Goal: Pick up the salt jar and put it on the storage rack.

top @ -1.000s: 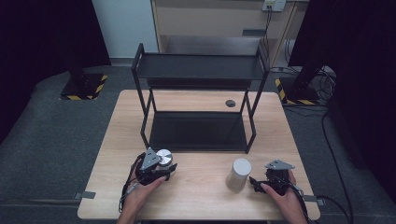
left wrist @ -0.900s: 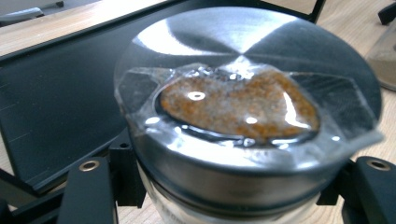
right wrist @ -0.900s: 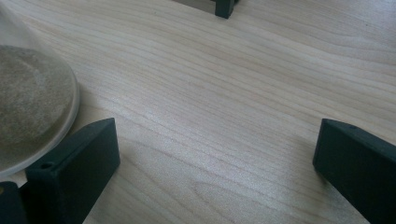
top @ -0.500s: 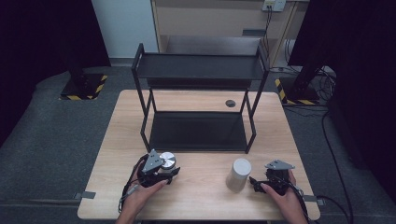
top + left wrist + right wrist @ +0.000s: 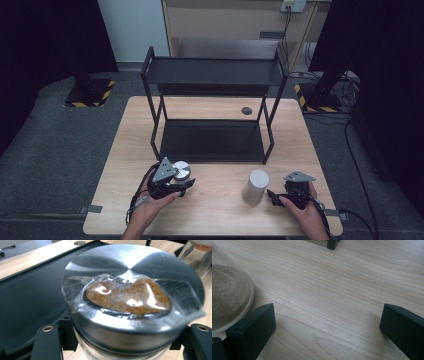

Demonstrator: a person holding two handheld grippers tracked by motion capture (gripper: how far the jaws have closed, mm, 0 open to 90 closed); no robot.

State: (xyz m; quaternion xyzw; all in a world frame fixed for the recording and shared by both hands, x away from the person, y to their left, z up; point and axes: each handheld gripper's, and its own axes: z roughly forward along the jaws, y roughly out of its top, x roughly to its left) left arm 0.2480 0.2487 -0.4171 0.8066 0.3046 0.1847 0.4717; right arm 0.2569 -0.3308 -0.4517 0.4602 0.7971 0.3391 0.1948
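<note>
Pale wooden table [image 5: 215, 210], black shelf rack [image 5: 212, 75], silver-lidded jar [image 5: 132, 300].

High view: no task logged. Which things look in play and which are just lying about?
In play, judging by the grippers:
- left gripper, shut on the metal-lidded jar
- right gripper, open beside the white-capped jar
- black two-tier shelf, probable destination

Lying about:
- wooden table
- dark round grommet in the tabletop
- cables on the floor

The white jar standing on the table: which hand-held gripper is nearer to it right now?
Right. The right hand-held gripper sits just beside the white jar, jaws open. The left hand-held gripper is farther off, closed on a metal-lidded jar.
</note>
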